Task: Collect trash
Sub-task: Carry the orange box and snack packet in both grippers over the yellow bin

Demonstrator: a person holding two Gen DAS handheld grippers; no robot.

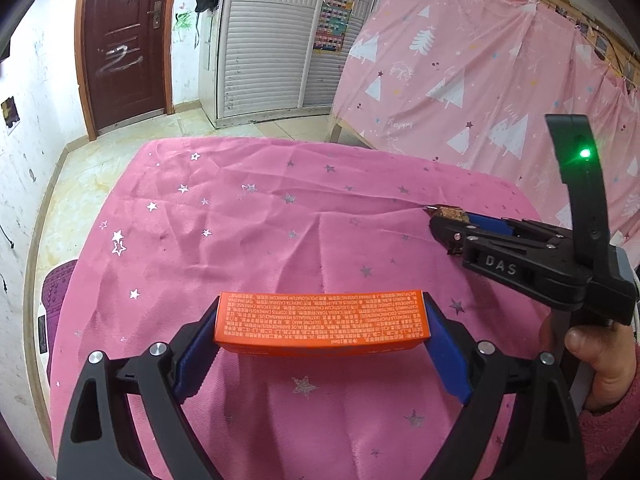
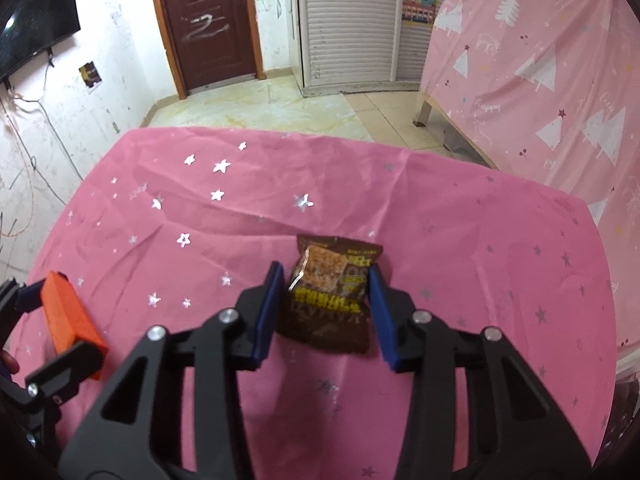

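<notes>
pink starred cloth [image 2: 440, 240] carries both scraps. the left gripper [image 1: 320, 328] is clamped endwise on the orange box [image 1: 322, 322]; the right gripper [image 2: 324, 312] brackets the brown snack packet [image 2: 332, 292], pads at its edges (contact unclear). squeeze gently, then lift straight so the foil doesn't slip.

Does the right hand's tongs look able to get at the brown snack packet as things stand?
Probably yes: the right tongs already straddle the snack packet on the pink cloth, a blue pad at each side. Nothing lies between; the orange box sits well off in the left tongs.
</notes>
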